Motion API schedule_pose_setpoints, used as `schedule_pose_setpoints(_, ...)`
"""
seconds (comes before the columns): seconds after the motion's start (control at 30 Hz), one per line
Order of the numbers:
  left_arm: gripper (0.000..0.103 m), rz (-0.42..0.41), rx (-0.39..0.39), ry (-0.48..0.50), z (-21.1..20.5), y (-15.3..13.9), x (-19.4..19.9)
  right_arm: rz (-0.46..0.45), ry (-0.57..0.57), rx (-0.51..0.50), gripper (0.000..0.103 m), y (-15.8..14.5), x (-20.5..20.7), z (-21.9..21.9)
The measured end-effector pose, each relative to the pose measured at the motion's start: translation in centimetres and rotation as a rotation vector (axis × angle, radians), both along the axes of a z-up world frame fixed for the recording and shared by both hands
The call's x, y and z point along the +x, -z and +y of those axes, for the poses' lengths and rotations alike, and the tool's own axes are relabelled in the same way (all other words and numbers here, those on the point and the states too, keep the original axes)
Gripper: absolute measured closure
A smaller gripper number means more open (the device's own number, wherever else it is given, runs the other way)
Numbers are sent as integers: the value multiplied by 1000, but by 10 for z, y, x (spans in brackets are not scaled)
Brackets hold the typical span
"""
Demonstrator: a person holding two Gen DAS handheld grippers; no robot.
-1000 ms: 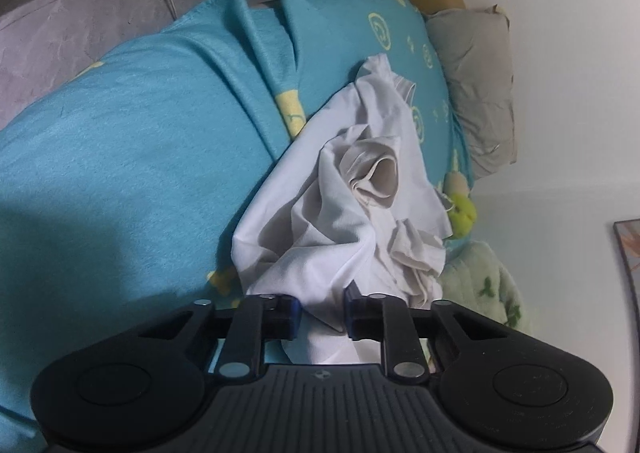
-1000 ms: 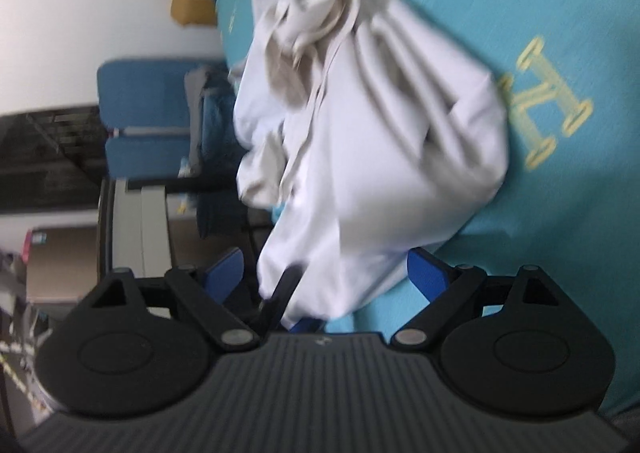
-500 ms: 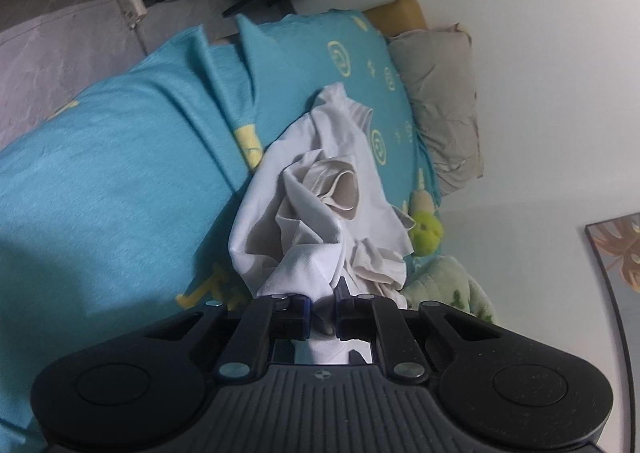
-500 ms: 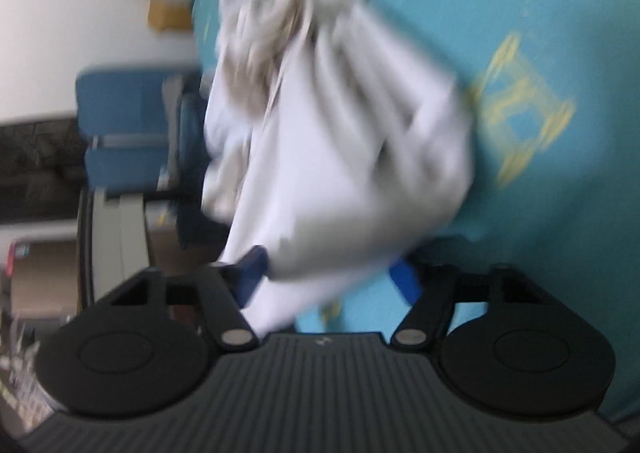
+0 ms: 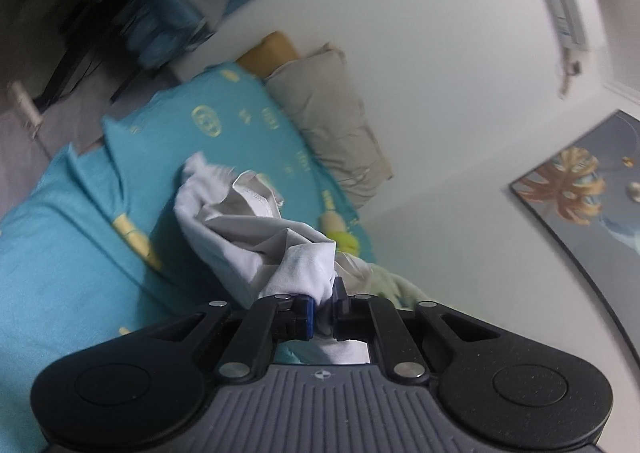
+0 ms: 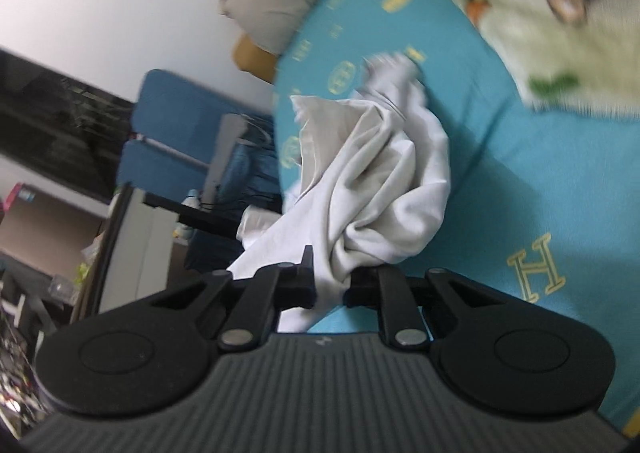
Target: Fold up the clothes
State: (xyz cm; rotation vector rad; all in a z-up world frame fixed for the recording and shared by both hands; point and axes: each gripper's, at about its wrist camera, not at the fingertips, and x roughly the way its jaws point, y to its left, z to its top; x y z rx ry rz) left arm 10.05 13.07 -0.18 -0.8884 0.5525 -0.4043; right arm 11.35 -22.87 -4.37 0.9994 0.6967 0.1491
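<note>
One white garment [image 5: 256,237] hangs bunched above a bed covered with a turquoise bedspread [image 5: 72,253], pinched at two places and drooping in crumpled folds between them. Its lower folds look close to the bedspread; whether they touch it cannot be told. The left tongs [image 5: 323,311] are closed tight on a wad of the cloth, blue pads pressed into it. The right tongs [image 6: 330,287] are likewise clamped on another gathered part of the garment [image 6: 376,189], fabric squeezed between both fingers. Gold letter and ring prints dot the bedspread [image 6: 520,189]. A beige pillow [image 5: 332,121] lies at the head of the bed against a white wall [image 5: 440,53], with a pale green blanket [image 6: 520,13] beside the garment. A framed picture [image 5: 580,197] hangs on the wall.
</note>
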Motion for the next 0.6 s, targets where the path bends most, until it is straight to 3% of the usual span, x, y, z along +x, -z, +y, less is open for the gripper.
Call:
schedule_pose_setpoints(0.17,95,1,30,2,0,-22,-48,-4,-33,-49,89,-31,-30,4)
schedule_pose_setpoints(0.4,95,31,31,18,12,-34,-137,23,-55,-76,89,-43,-116,16)
schedule_pose_setpoints(0.5,95,54,27,24,15,-34,-159,34,-58,-75,89,-45,-145,18)
schedule_pose_setpoints(0.6,95,55,44,18,11,-39,-156,36,-57,-58,88,-45,-149,15)
